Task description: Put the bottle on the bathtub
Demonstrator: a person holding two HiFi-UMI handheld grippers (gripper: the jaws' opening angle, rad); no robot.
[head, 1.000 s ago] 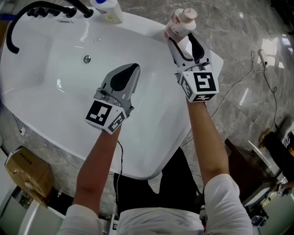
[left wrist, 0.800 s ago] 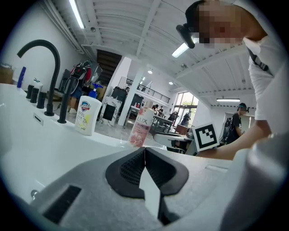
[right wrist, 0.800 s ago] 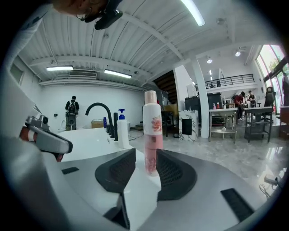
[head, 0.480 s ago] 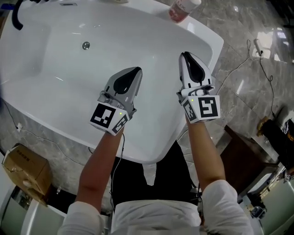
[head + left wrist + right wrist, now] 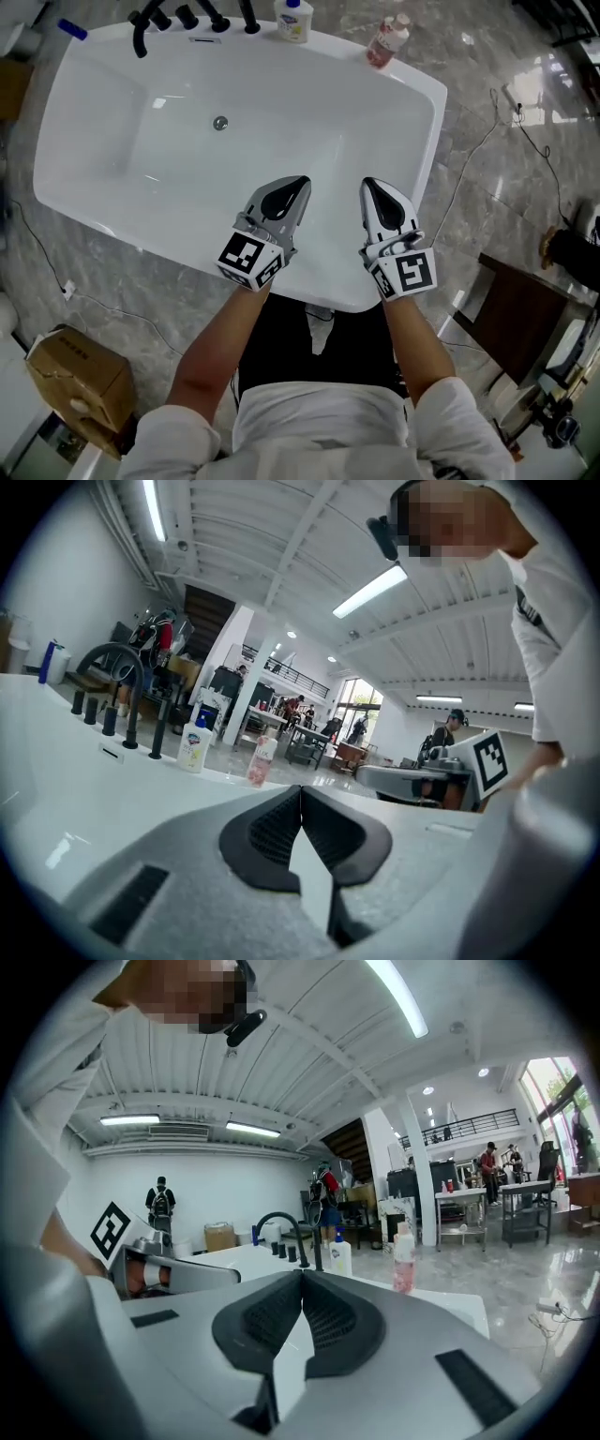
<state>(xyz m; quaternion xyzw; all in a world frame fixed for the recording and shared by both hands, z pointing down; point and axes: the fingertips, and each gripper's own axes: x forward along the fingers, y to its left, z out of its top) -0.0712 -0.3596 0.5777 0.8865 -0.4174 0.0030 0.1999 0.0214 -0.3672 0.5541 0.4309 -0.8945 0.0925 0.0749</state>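
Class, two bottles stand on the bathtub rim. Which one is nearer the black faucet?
The white pump bottle, right beside the black faucet; the pink bottle stands farther along the bathtub rim, near the corner.

Grey marble floor (image 5: 141, 281) — white hall, strip lights (image 5: 398, 997) overhead.

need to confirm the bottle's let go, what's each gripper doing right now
Left gripper: closed, empty.
Right gripper: jaws just closed, empty; the pink bottle stands on the bathtub rim.
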